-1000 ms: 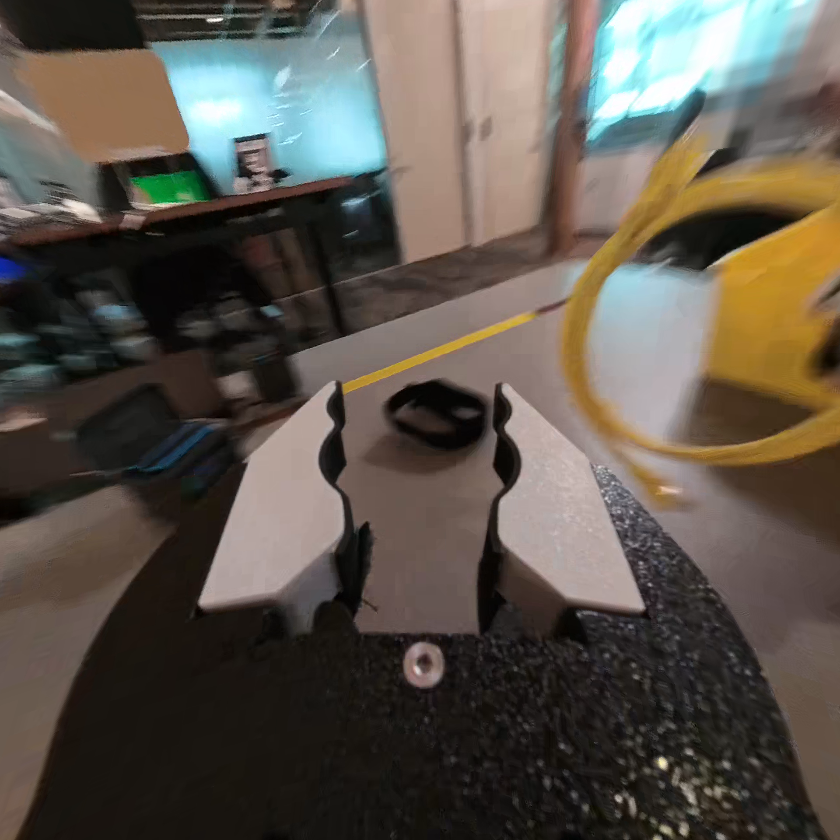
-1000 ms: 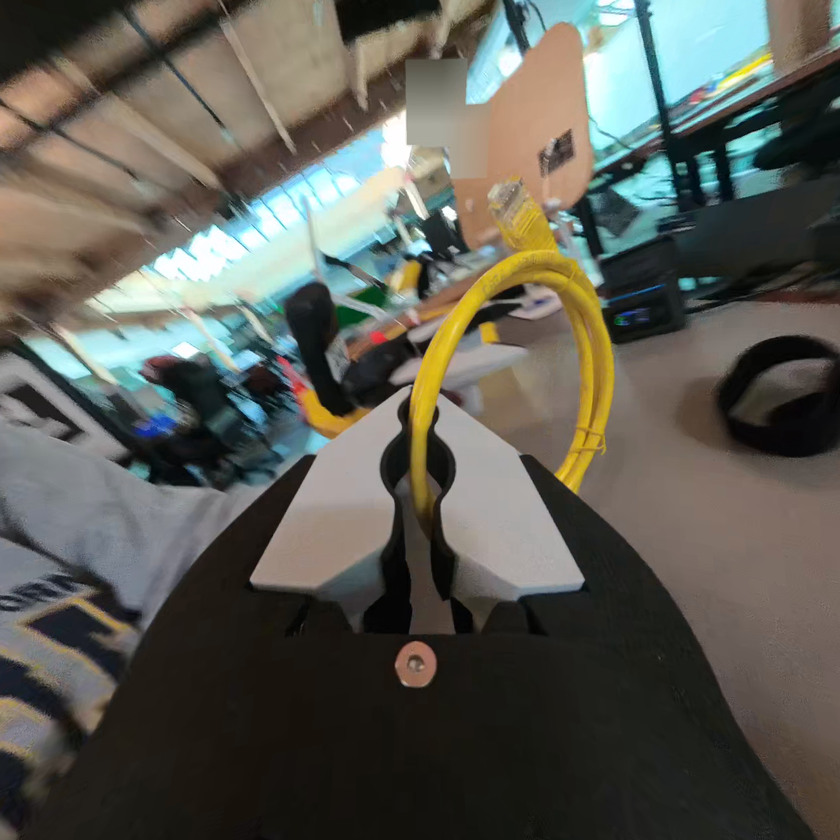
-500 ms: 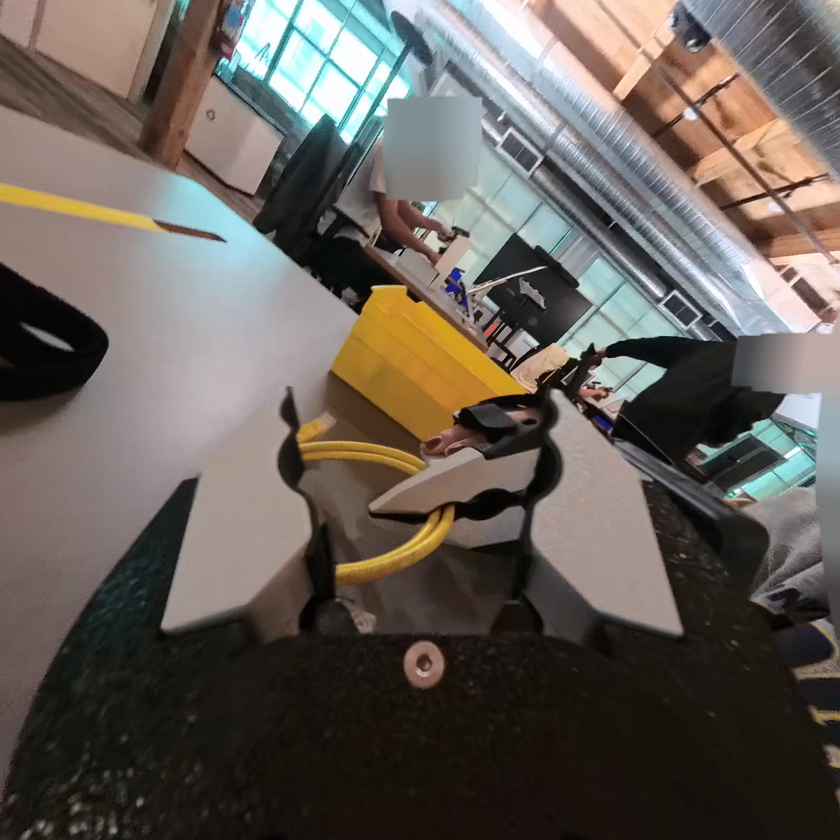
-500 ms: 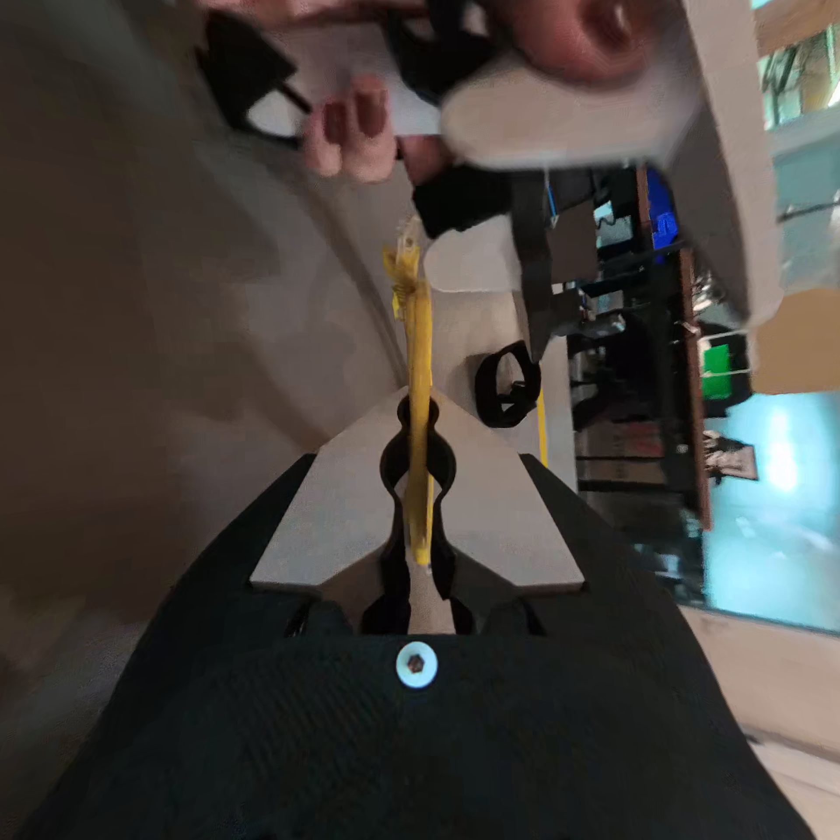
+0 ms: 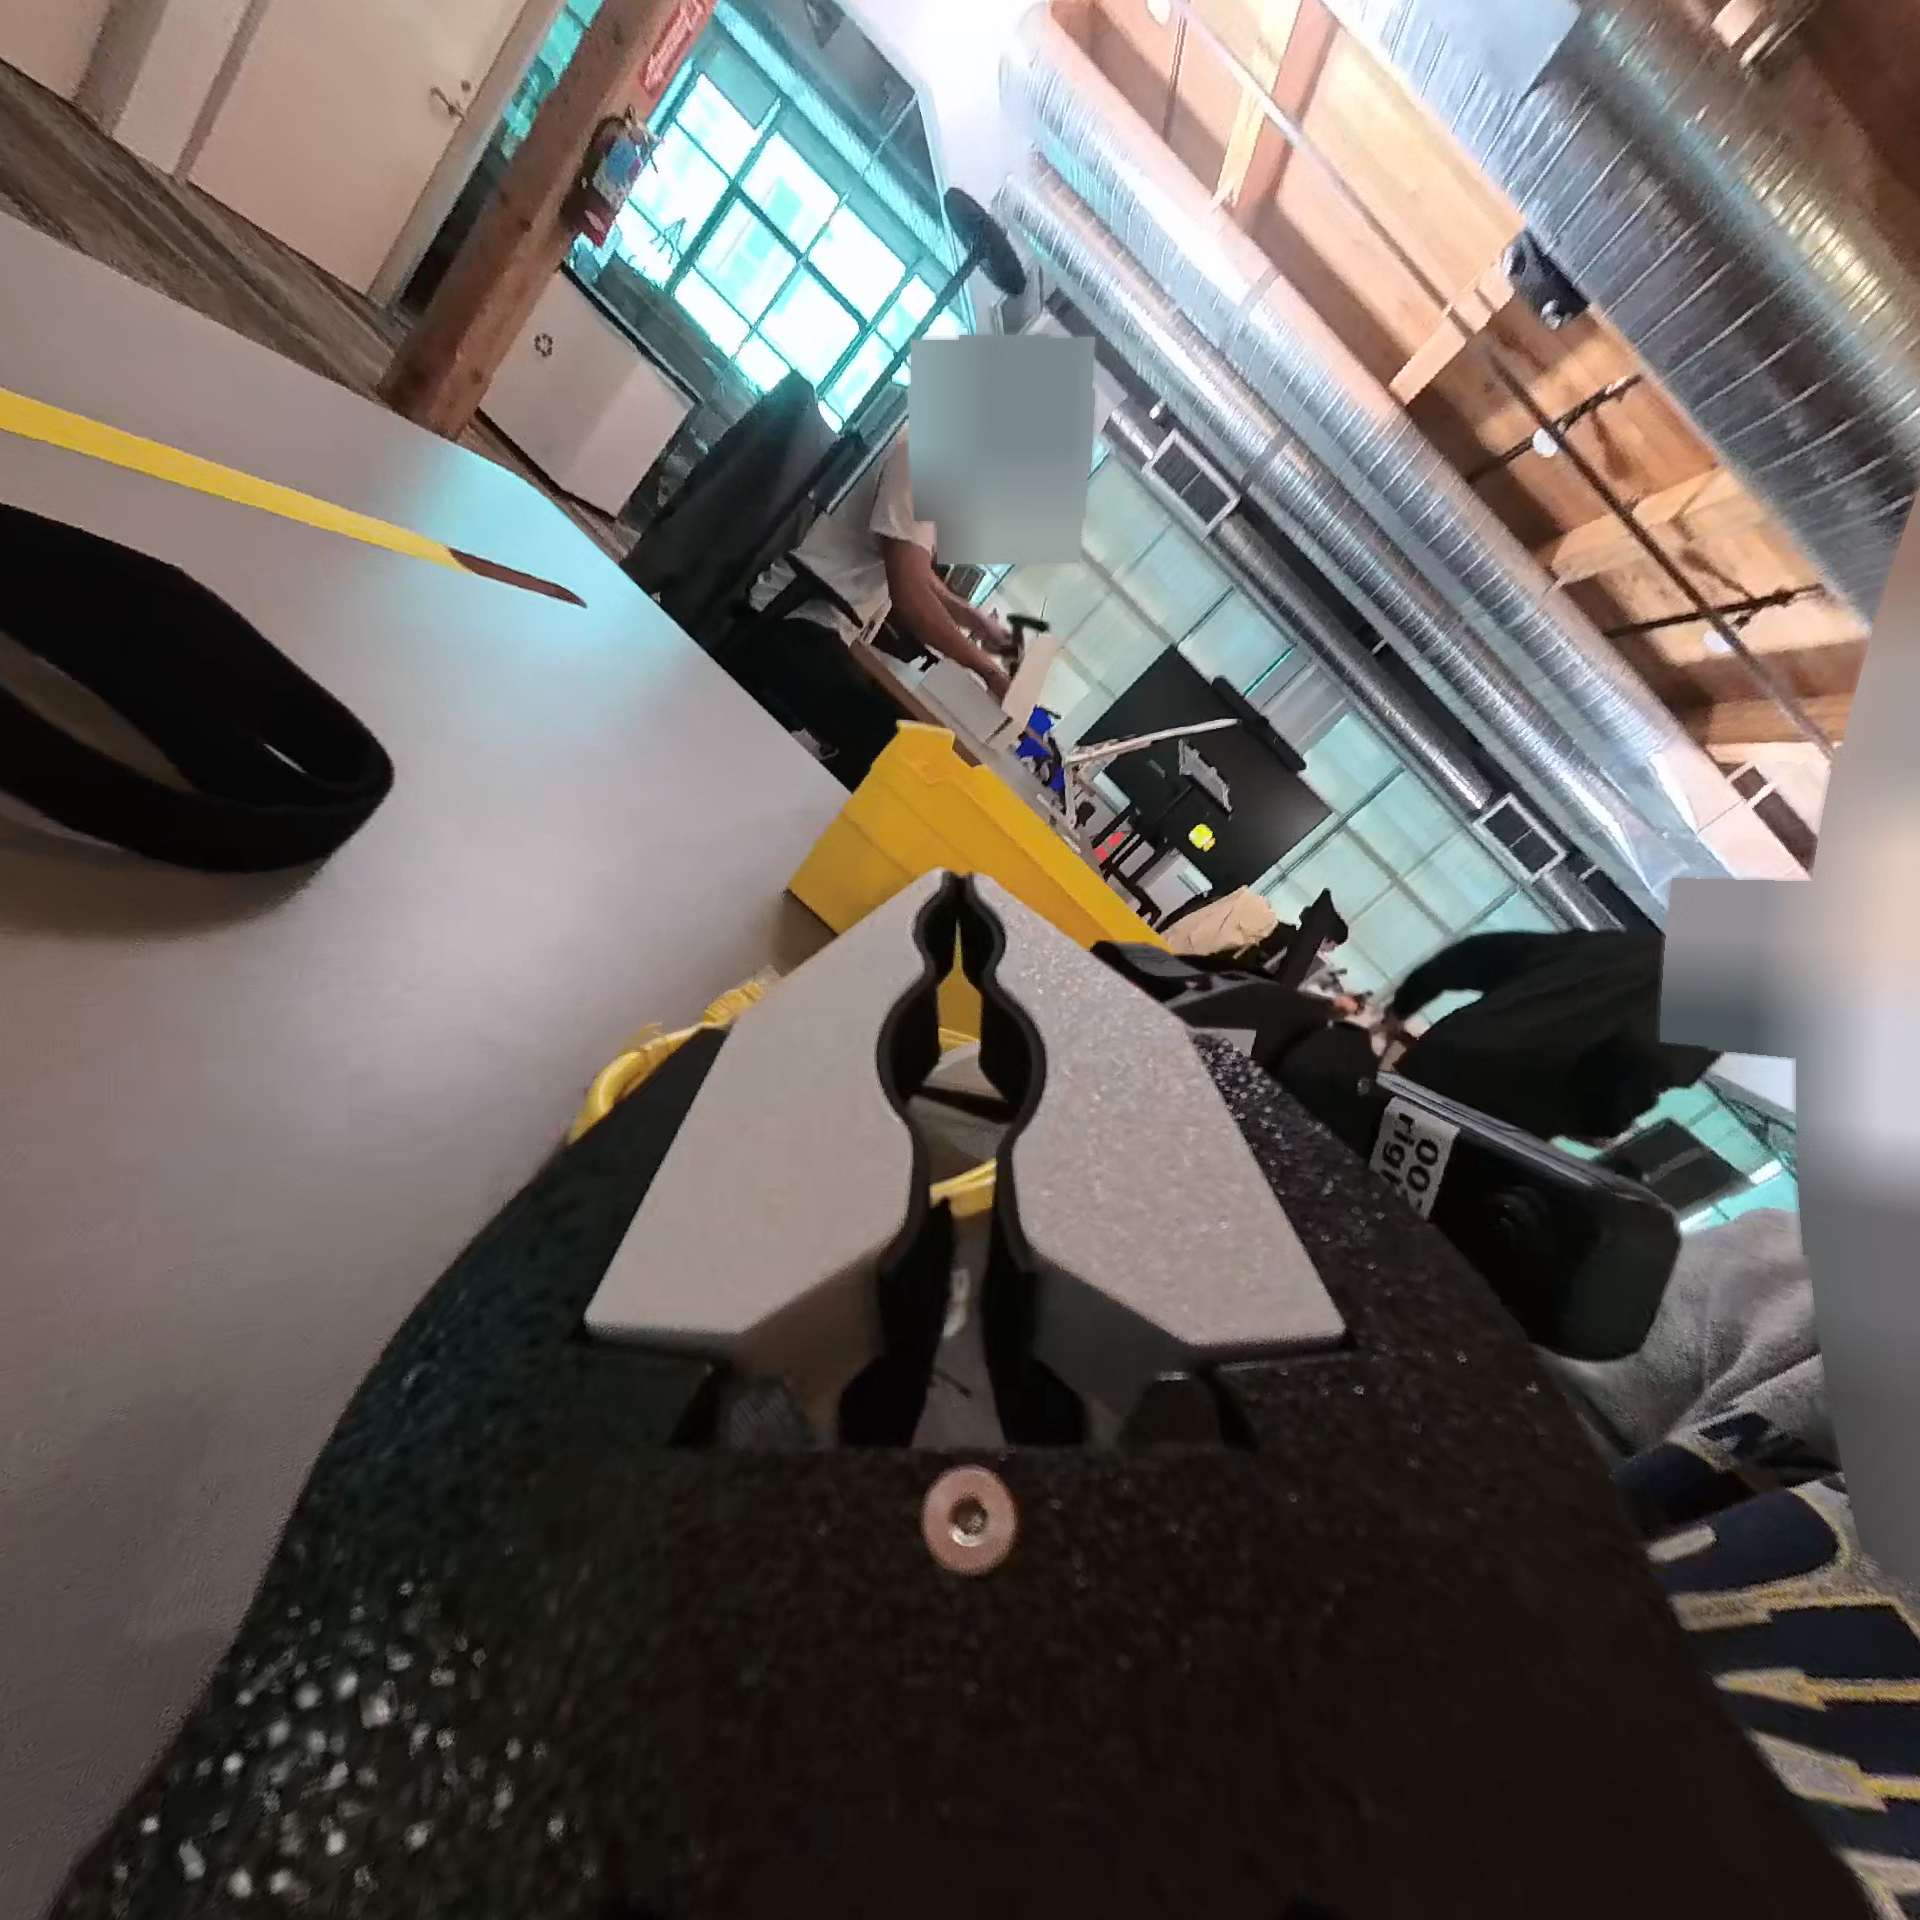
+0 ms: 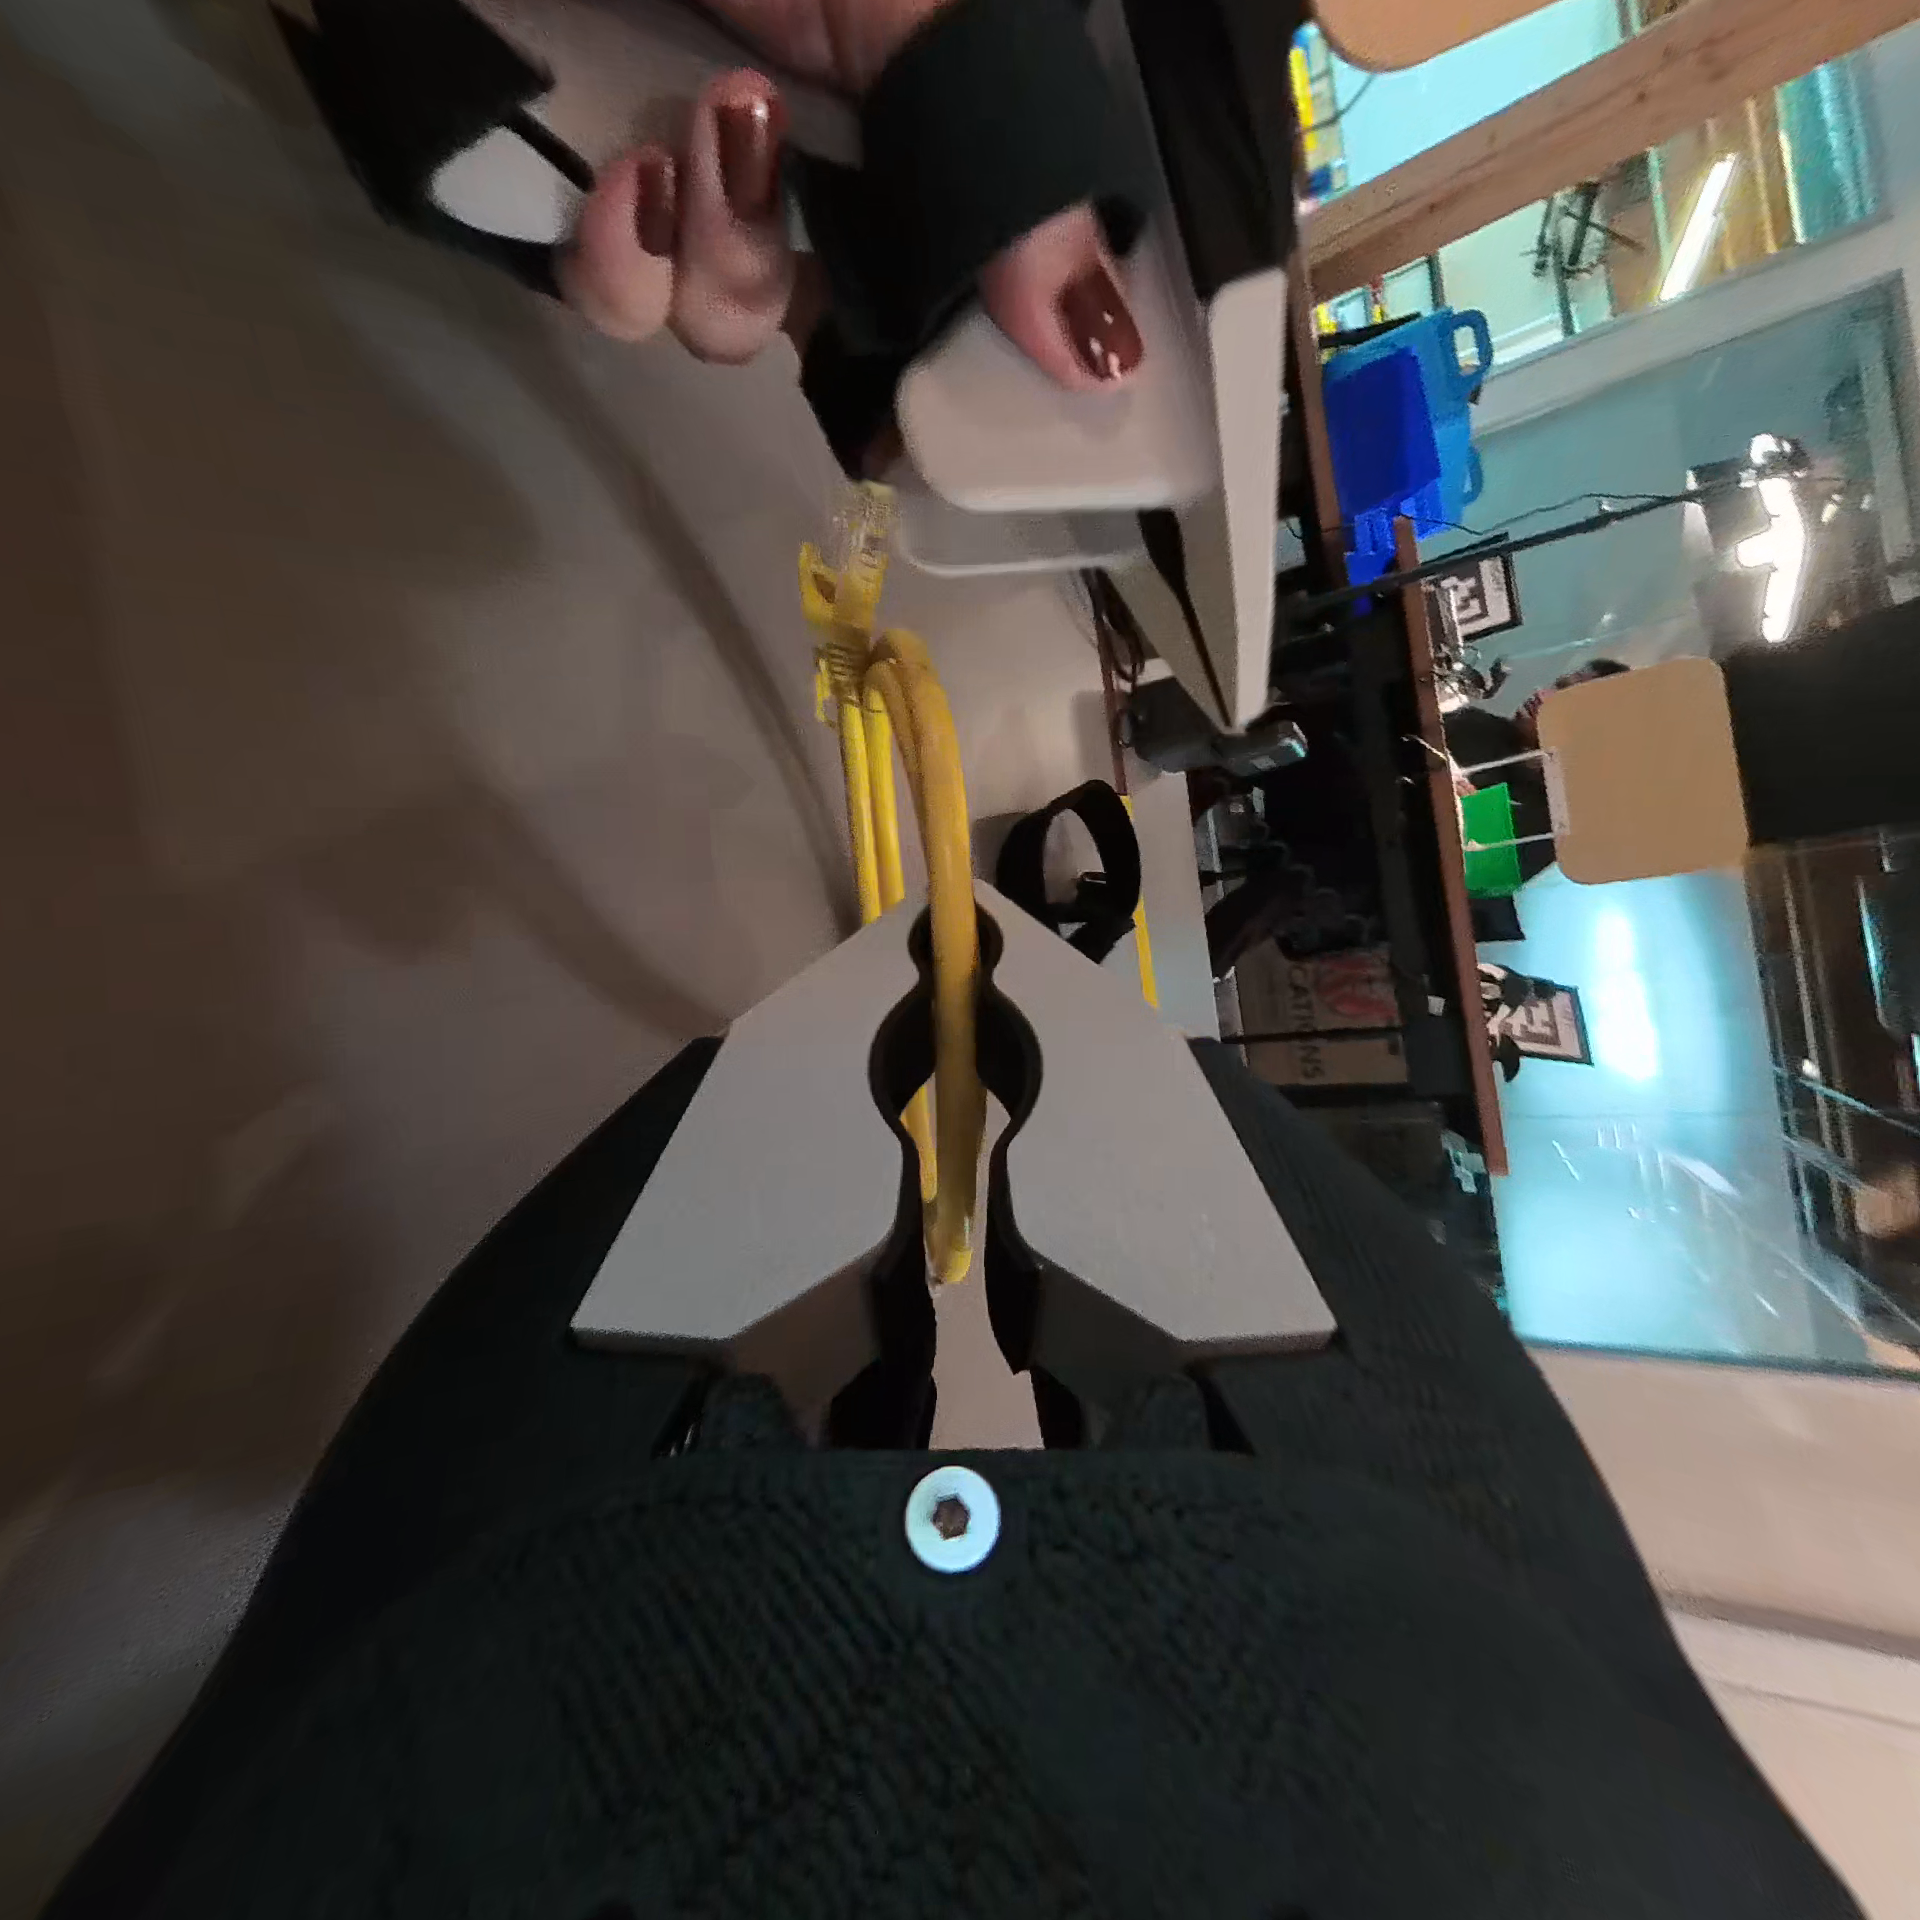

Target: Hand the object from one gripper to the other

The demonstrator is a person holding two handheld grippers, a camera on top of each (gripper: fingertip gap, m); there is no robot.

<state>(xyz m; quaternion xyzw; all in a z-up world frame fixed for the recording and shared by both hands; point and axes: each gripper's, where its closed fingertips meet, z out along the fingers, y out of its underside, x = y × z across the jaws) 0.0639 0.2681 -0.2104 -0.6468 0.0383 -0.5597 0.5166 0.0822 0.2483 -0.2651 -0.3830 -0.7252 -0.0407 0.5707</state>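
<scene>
The object is a coiled yellow network cable (image 6: 940,831) with a plug (image 6: 847,582) at its far end. My right gripper (image 6: 951,914) is shut on one side of the coil. My left gripper (image 5: 954,894) has its jaws closed, with the cable (image 5: 966,1184) showing in the gap and more of it (image 5: 634,1070) beside the left finger. In the right wrist view the left gripper (image 6: 1081,447) and the hand (image 6: 717,239) holding it sit just above the plug. The right gripper's black body (image 5: 1507,1205) lies close on the right in the left wrist view.
Both grippers are held just above a grey table (image 5: 468,831). A black strap loop (image 5: 208,769) lies on it at the left, also in the right wrist view (image 6: 1081,862). A yellow bin (image 5: 935,821) stands behind. Yellow tape (image 5: 208,478) crosses the table. People work at desks beyond. My hands' fingertips stand some 6 centimeters from each other.
My left gripper swung toward the right gripper, took the cable between its open fingers, then closed. The right gripper rolled onto its side and has kept its hold on the cable.
</scene>
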